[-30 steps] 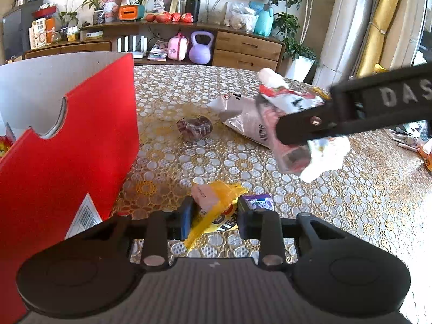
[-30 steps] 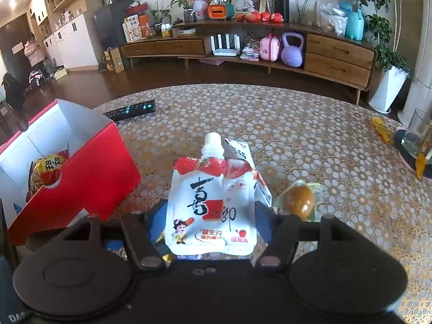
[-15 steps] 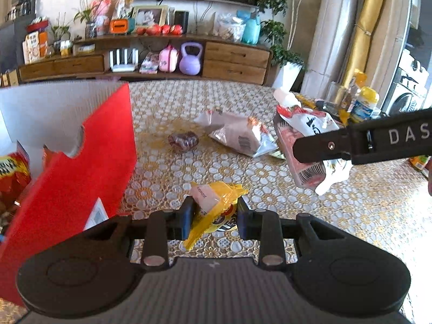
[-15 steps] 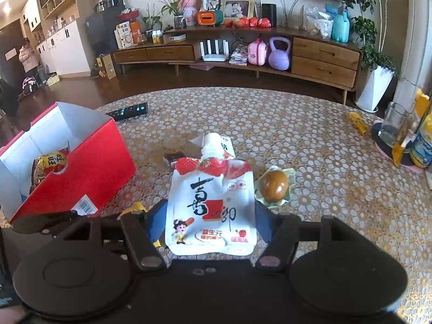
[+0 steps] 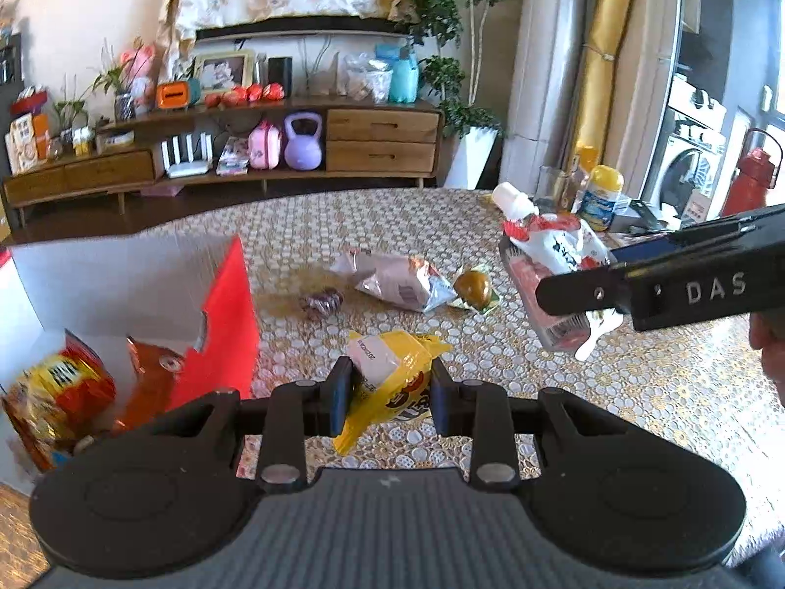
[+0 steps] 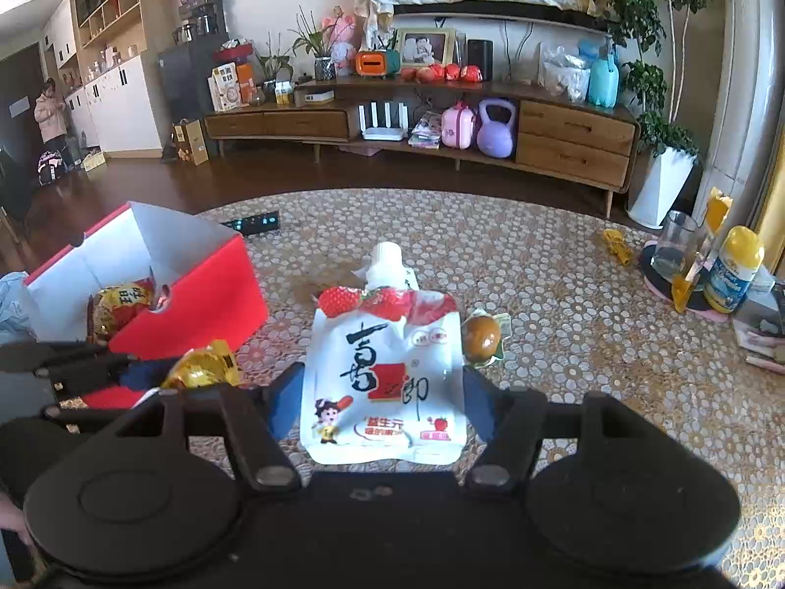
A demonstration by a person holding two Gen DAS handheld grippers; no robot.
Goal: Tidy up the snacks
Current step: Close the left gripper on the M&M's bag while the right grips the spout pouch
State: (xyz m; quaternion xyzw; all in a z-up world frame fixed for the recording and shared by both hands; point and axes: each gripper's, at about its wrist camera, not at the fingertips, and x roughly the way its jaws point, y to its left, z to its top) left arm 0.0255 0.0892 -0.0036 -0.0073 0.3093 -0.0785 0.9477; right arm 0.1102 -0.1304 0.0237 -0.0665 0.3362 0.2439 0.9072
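Snacks: my left gripper (image 5: 390, 395) clamps yellow packet (image 5: 392, 378), label half-hidden; right gripper (image 6: 382, 405) clamps strawberry pouch (image 6: 385, 378), spout at 12 o'clock.

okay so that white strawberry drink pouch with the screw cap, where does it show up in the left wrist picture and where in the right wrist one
Left wrist view: the white strawberry drink pouch with the screw cap is at right of centre, seen side-on, clamped in the right gripper, above the table.
Right wrist view: the pouch fills the lower centre, upright between the fingers, cap on top.
Shared landmark: the open red cardboard box, left of the pouch in both.
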